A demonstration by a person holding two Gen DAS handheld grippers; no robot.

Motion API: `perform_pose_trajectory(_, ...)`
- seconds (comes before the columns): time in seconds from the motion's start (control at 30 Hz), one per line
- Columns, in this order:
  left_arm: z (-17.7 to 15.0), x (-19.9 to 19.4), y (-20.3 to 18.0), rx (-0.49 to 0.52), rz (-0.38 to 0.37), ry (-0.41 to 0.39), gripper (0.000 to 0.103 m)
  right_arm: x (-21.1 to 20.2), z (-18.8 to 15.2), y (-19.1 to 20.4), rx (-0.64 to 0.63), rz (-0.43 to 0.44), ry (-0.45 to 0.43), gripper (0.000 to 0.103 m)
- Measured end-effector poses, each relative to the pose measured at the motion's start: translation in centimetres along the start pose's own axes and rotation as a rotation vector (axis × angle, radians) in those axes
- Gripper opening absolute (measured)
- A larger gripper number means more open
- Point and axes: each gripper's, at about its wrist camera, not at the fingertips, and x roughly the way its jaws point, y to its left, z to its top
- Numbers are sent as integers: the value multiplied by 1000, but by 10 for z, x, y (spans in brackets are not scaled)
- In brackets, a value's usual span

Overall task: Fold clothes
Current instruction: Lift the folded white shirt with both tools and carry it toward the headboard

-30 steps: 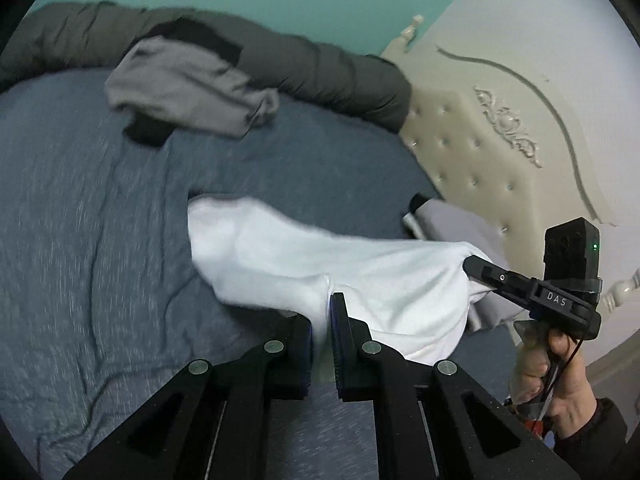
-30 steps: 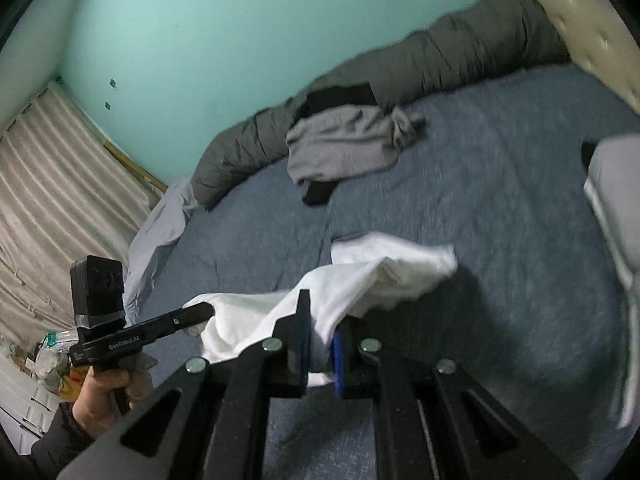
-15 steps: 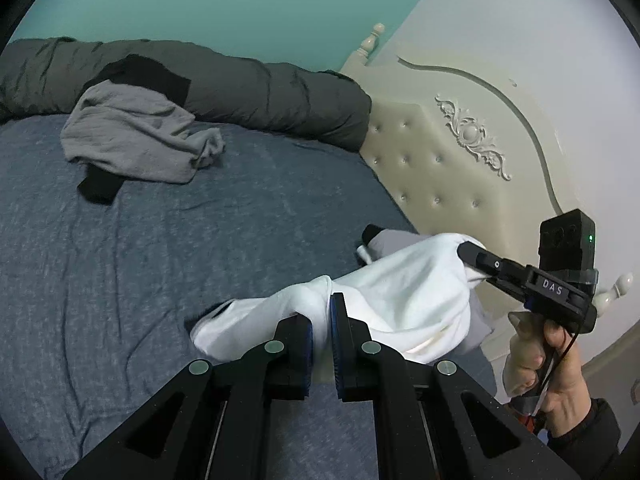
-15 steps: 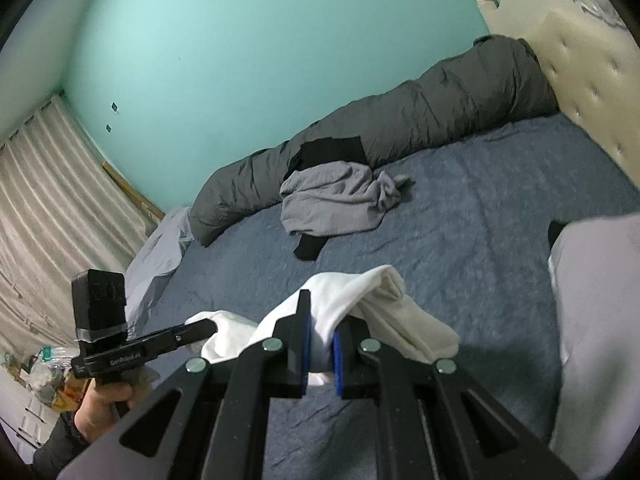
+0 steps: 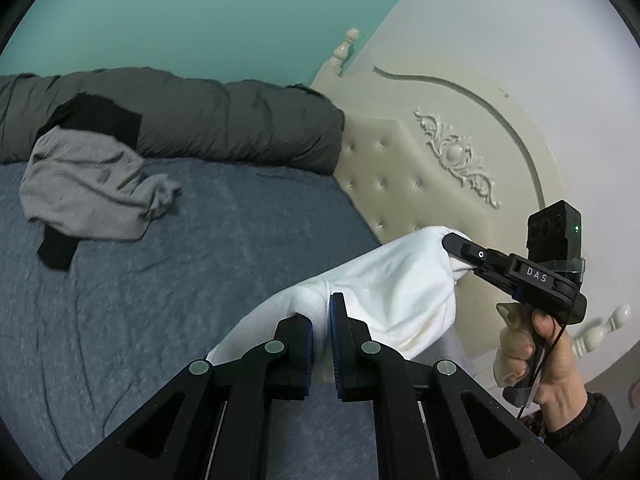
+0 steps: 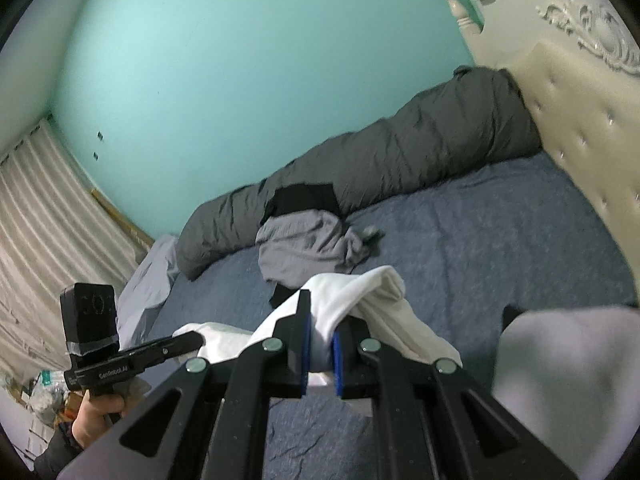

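Note:
A white garment hangs in the air between my two grippers, above the blue-grey bed. My left gripper is shut on one edge of it, low in the left wrist view. At the right of that view my right gripper, held by a hand, is shut on the other end. From the right wrist camera, the right gripper pinches the white garment, and the left gripper holds its far end at the left. A crumpled grey garment lies further back on the bed.
A rolled dark grey duvet runs along the teal wall, with a black cloth on it. The cream tufted headboard stands at the right. A light grey pillow lies close by on the right. Striped curtains hang at the left.
Both grippers have lifted the white garment off the bed and carried it toward the headboard. It lay spread on the sheet before and now hangs bunched between them.

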Motion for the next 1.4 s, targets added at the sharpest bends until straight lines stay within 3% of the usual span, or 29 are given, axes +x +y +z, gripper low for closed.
perform_pose_trajectory(0.5, 111, 73, -88, -38, 5, 19, 8, -48, 126, -83, 15, -30, 4, 8)
perform_pose_trajectory(0.77, 135, 138, -130, -36, 4, 54, 8, -73, 155, -146, 21, -86, 16, 8)
perform_pose_trajectory(0.9, 127, 173, -148, -33, -7, 90, 8, -88, 145, -176, 38, -105, 19, 8)
perform_pose_trajectory(1.07, 94, 199, -166, -23, -32, 150, 8, -109, 112, -203, 70, -118, 44, 8)
perform_pose_trajectory(1.4, 3, 187, -196, 50, -61, 237, 8, -157, 6, -216, 147, -116, 115, 8)
